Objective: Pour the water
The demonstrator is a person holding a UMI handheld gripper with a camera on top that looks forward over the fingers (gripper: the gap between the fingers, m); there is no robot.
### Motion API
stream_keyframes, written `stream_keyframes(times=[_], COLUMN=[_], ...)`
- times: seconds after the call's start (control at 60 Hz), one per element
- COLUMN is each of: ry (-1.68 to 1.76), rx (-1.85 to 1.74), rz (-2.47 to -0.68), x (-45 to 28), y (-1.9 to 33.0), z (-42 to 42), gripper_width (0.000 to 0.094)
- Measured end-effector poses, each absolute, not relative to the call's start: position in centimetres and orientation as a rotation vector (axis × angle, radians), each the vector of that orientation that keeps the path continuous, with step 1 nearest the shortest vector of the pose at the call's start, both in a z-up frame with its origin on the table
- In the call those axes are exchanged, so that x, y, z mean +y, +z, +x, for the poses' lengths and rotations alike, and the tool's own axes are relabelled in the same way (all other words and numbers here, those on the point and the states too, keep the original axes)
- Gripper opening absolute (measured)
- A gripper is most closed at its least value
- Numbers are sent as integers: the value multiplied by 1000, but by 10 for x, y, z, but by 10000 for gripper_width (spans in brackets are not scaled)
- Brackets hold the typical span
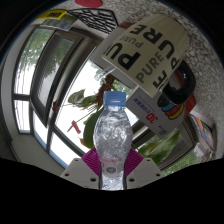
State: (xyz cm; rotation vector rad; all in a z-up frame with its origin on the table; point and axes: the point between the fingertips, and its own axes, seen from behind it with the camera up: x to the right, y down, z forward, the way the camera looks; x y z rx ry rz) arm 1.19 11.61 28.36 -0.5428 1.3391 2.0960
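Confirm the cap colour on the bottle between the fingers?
Light blue cap on a clear plastic bottle, shown in the gripper view.

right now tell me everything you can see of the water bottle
The water bottle is clear ribbed plastic with a pale blue cap on top, still closed. It stands upright, held up between the claw fingers, whose pink pads press its lower body on both sides. Nothing else touches it; windows and a plant lie beyond.

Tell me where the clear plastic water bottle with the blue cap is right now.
In the gripper view, the clear plastic water bottle with the blue cap stands upright, gripped between the fingers, lifted in front of a large window, with a white "PURE" box beyond it.
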Motion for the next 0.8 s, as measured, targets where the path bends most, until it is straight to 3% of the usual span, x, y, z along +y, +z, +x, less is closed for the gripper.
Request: stream_keyframes(times=[0.133, 0.25, 0.367, 0.567, 0.667, 0.8], ry=[2118, 2120, 1986, 1418, 986, 528], rx=[1401, 1355, 1126, 564, 366, 196], rz=[-552, -613, -786, -934, -978, -1035], x=[119, 115, 104, 64, 56, 55], y=[268, 280, 330, 458, 488, 482], z=[16, 15, 17, 79, 125, 172], gripper_width=[268, 266, 266, 265, 265, 265])
